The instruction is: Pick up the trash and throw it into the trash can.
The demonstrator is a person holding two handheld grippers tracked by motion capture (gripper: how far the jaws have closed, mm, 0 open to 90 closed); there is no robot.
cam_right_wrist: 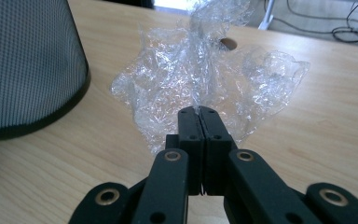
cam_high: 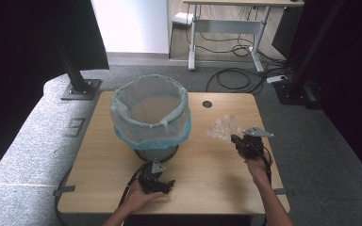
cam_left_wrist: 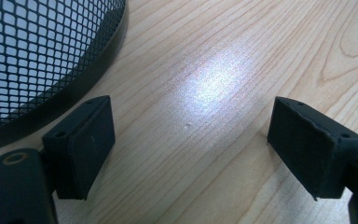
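One crumpled sheet of clear plastic film [cam_right_wrist: 200, 79] is the thing in hand. It is pinched by the right gripper [cam_right_wrist: 199, 111], whose two black jaws are pressed together with a fold of the film clamped between their tips. In the right gripper view most of the film spreads out beyond the jaws, wrinkled and shiny, with one part standing up above them; its lower edges are close to the worktop [cam_right_wrist: 51, 172], but I cannot tell if they touch it. In the high view the plastic film [cam_high: 223, 127] is over the right part of the worktop, just in front of the right gripper [cam_high: 238, 140], and a hand holds this gripper from behind.

To the left of the film stands a black mesh bin [cam_high: 152, 117] lined with a pale bag, whose blue edge is folded down over the rim. A small dark round hole [cam_high: 207, 104] is in the worktop behind the film.

Near the front edge of the worktop the left gripper [cam_high: 162, 183] lies low, just in front of the bin's base. Its jaws stand wide apart with only bare wood between them, and the curved mesh wall of the bin [cam_left_wrist: 37, 56] is just beside its one jaw.
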